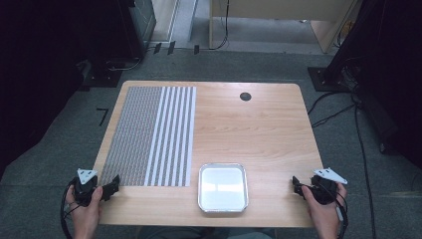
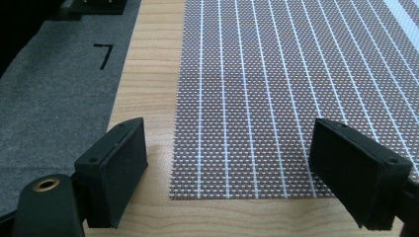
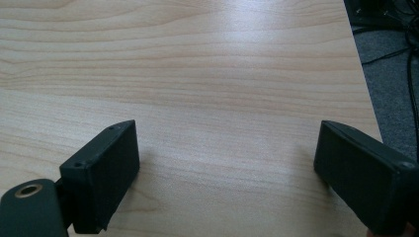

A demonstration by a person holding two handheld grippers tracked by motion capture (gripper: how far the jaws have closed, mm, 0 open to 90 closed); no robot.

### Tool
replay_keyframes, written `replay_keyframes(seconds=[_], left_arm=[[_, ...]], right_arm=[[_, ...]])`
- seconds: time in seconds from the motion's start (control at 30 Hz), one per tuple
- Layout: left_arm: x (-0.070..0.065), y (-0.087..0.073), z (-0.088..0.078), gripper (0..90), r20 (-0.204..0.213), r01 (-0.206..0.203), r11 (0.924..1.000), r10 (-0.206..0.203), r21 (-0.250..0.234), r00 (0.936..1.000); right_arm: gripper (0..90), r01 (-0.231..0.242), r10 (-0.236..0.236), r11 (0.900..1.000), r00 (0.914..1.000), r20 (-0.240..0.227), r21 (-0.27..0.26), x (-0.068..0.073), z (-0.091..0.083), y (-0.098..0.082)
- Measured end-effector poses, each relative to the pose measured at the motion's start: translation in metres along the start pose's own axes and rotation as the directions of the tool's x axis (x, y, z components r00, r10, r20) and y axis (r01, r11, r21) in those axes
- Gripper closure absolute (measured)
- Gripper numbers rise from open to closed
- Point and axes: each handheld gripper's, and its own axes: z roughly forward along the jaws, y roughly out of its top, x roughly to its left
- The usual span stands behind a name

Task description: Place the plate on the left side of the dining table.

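Observation:
A woven grey placemat [image 1: 149,134] with white stripes covers the left part of the wooden table [image 1: 249,129]; its near edge fills the left gripper view [image 2: 276,98]. A shiny square metal tray [image 1: 222,187] sits empty near the front edge, in the middle. My left gripper [image 1: 110,187] rests at the front left corner, just short of the mat's near corner, open with nothing between its jaws [image 2: 230,173]. My right gripper [image 1: 297,186] sits at the front right, open over bare wood [image 3: 225,177].
A small round black grommet [image 1: 245,96] is set in the table near the far edge. Grey carpet surrounds the table, with cables [image 1: 363,149] on the floor at right and dark equipment stands [image 1: 114,64] at the back left.

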Motion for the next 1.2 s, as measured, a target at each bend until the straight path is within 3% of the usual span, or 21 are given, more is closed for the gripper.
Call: replay_keyframes(seconds=[0.23,0.37,0.53,0.57,0.73,0.93,1.0,1.07,1.2], left_arm=[[-0.001,-0.001,-0.001,14.6,-0.015,0.014,0.9999,-0.014,-0.007,0.9998],[-0.002,0.0,-0.005,14.7,-0.028,0.012,0.9995,-0.013,-0.029,0.9995],[-0.012,0.003,-0.008,14.7,-0.029,-0.009,0.9991,0.008,-0.041,0.9995],[-0.013,0.003,-0.009,14.7,-0.027,-0.009,0.9989,0.007,-0.046,0.9996],[-0.023,0.01,-0.018,15.1,0.023,0.031,0.997,-0.03,-0.071,0.9993],[-0.037,0.014,-0.023,15.1,0.044,0.014,0.9965,-0.01,-0.082,0.999],[-0.039,0.014,-0.024,15.1,0.045,0.015,0.9963,-0.012,-0.084,0.9989],[-0.045,0.017,-0.026,15.4,0.076,0.033,0.9959,-0.027,-0.084,0.9967],[-0.052,0.019,-0.029,15.4,0.084,0.02,0.9956,-0.012,-0.092,0.9964]], right_arm=[[11.6,-0.006,0.006,1.0,1.0,-0.005,-0.005,-0.001,-0.001,0.0],[12.7,-0.018,0.018,0.999,0.9998,0.005,-0.049,-0.002,-0.005,-0.001],[12.7,-0.044,0.044,0.997,0.999,-0.002,-0.067,0.001,-0.008,0.001],[12.9,-0.032,0.032,0.997,0.9994,0.008,-0.073,0.004,-0.009,0.001],[14.3,-0.028,0.03,0.995,0.9991,0.028,-0.095,0.012,-0.013,0.004],[14.6,-0.021,0.023,0.992,0.9996,0.014,-0.121,0.022,-0.019,0.007],[14.6,-0.028,0.029,0.992,0.9995,0.008,-0.124,0.023,-0.02,0.008],[14.6,-0.046,0.045,0.99,0.999,-0.007,-0.136,0.025,-0.024,0.01],[14.7,-0.065,0.061,0.986,0.9978,-0.026,-0.151,0.029,-0.028,0.013]])
